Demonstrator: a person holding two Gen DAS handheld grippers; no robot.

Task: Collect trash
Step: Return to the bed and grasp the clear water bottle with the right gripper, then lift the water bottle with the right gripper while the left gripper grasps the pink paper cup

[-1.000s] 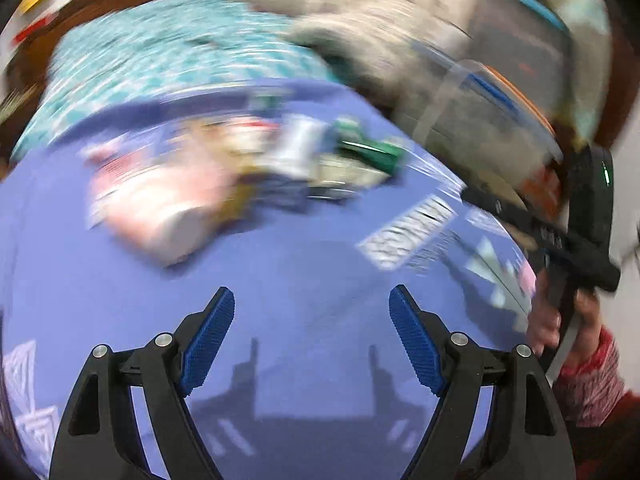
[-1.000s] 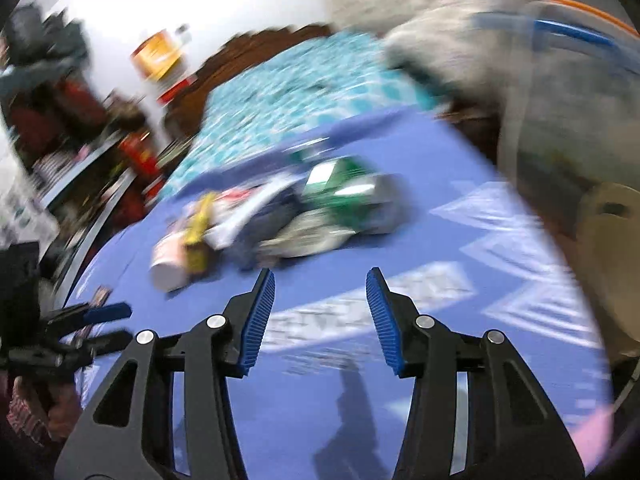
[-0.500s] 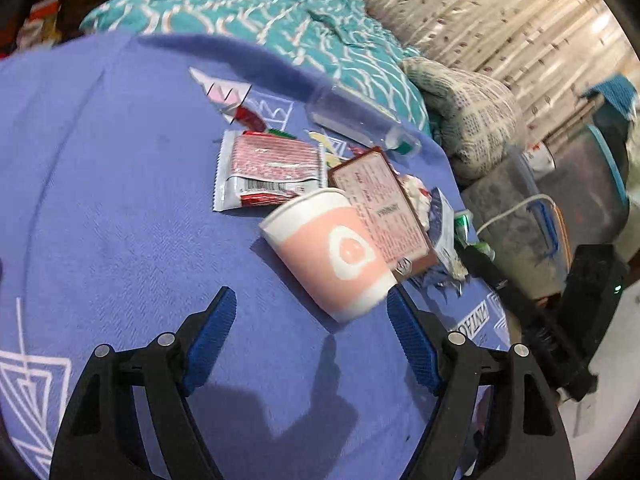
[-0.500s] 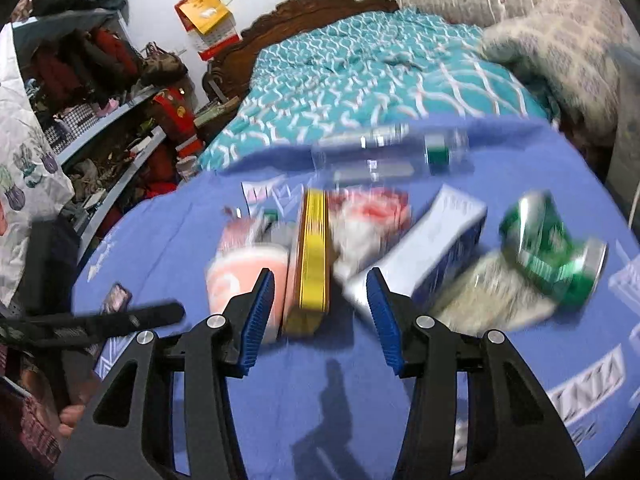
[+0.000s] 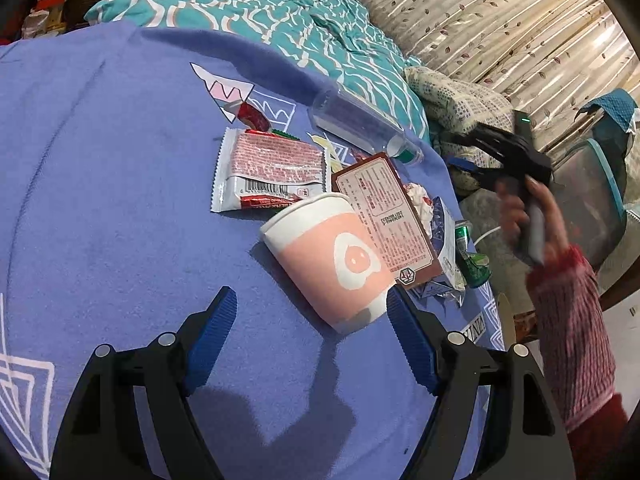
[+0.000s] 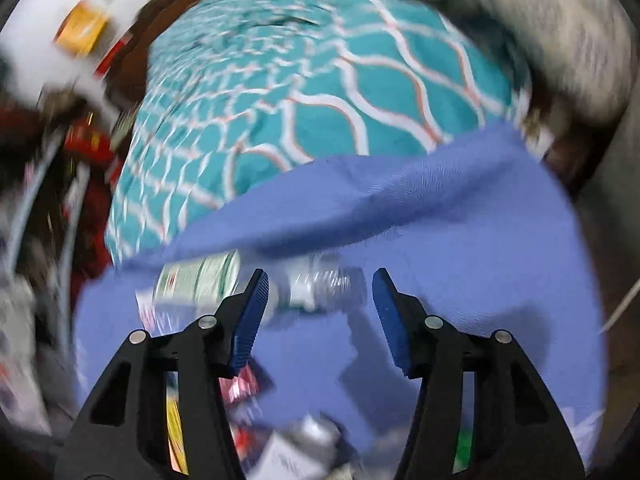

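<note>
In the left wrist view, the left tool (image 5: pixel 308 316) stands open over the blue cloth tabletop (image 5: pixel 100 200). A pink and white paper cup (image 5: pixel 332 260) lies on its side just beyond its fingers, beside a red and white snack wrapper (image 5: pixel 268 168).

In the blurred right wrist view, the right tool (image 6: pixel 320 292) is open, its jaws have just been opening, and a clear plastic bottle (image 6: pixel 304 284) lies beyond them, not gripped.

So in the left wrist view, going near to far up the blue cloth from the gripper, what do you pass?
left gripper → pink paper cup → red-and-silver wrapper → small red scrap → teal patterned bedspread.
</note>
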